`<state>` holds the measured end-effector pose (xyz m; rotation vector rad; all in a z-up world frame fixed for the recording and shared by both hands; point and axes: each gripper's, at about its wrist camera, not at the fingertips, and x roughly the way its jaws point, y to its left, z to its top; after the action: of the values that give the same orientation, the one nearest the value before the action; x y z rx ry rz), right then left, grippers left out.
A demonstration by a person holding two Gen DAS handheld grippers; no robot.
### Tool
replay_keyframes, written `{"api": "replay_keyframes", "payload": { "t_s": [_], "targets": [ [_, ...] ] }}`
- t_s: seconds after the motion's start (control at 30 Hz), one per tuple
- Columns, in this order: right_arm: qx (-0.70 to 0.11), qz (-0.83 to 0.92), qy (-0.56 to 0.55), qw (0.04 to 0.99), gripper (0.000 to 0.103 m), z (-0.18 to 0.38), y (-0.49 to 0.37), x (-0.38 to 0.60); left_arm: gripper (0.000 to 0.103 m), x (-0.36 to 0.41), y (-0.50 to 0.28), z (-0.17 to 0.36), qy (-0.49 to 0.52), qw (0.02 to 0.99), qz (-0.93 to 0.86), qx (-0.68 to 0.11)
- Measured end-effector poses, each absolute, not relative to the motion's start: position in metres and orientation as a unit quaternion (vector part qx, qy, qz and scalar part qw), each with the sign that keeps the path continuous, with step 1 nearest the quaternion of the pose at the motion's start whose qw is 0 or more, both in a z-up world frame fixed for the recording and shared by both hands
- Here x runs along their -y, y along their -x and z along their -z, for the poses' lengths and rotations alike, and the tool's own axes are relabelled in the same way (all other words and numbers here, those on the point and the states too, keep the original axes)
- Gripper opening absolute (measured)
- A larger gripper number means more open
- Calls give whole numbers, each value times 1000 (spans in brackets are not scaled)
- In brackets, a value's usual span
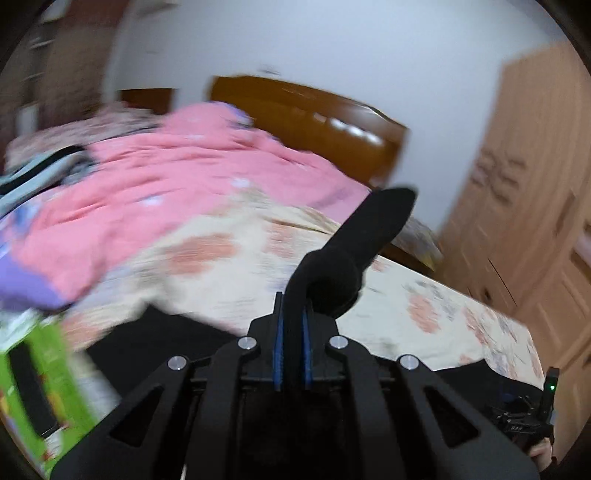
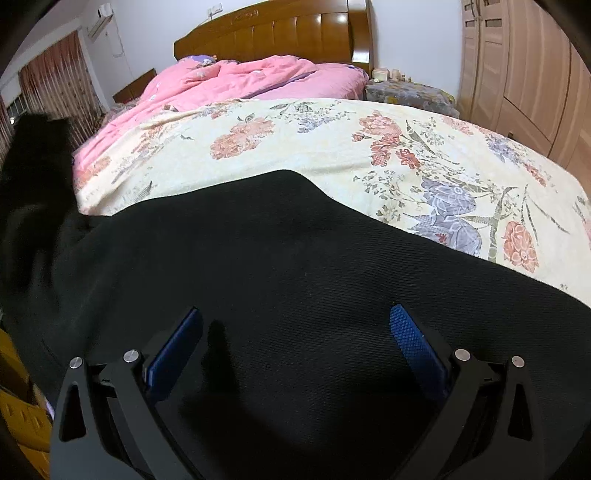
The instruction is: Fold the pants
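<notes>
Black pants (image 2: 295,258) lie spread across the near part of a floral bedsheet (image 2: 332,147). My right gripper (image 2: 295,314) hovers just over the fabric, open, with its blue pads (image 2: 410,332) wide apart and nothing between them. In the blurred left wrist view my left gripper (image 1: 293,306) is shut on a bunched fold of the pants (image 1: 369,229), which sticks up beyond the fingertips, raised off the bed. At the left edge of the right wrist view, that lifted part of the pants (image 2: 33,166) hangs as a dark mass.
A pink quilt (image 2: 240,81) is heaped at the head of the bed below a wooden headboard (image 2: 273,33). Wooden wardrobe doors (image 2: 517,66) stand on the right, with a cloth-covered nightstand (image 2: 406,94) beside them. A green box (image 1: 48,376) sits at the lower left.
</notes>
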<state>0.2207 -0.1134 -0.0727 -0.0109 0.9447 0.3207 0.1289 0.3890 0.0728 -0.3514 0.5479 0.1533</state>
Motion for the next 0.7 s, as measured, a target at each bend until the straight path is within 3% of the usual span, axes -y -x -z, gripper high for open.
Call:
{"api": "replay_keyframes", "payload": {
  "t_s": [0.1,0.2,0.23,0.27,0.33,0.47,0.63,0.7],
  "targets": [
    [-455,-145,22,878,98,74,-222,109,8,-451,-87,-19,256,913,-92,-304],
    [-458,-136,40,878,99,76,-222,104,18,-471,-65,40,284,885,-100,-355],
    [-459,-135,43,877,99,76,-222,104,29,-474,-57,55,302,882,-88,-352],
    [-459,-134,45,877,99,77,-222,103,55,-475,-52,61,312,882,-80,-343],
    [-460,-134,47,877,99,77,-221,103,68,-478,-42,66,329,885,-76,-320],
    [-458,-138,39,877,99,77,-221,106,68,-490,-38,65,390,878,-34,-276],
    [-458,-139,38,877,99,76,-221,106,66,-499,-51,55,397,879,-40,-261],
    [-458,-138,39,877,99,76,-222,106,57,-507,-59,55,408,874,-52,-258]
  ]
}}
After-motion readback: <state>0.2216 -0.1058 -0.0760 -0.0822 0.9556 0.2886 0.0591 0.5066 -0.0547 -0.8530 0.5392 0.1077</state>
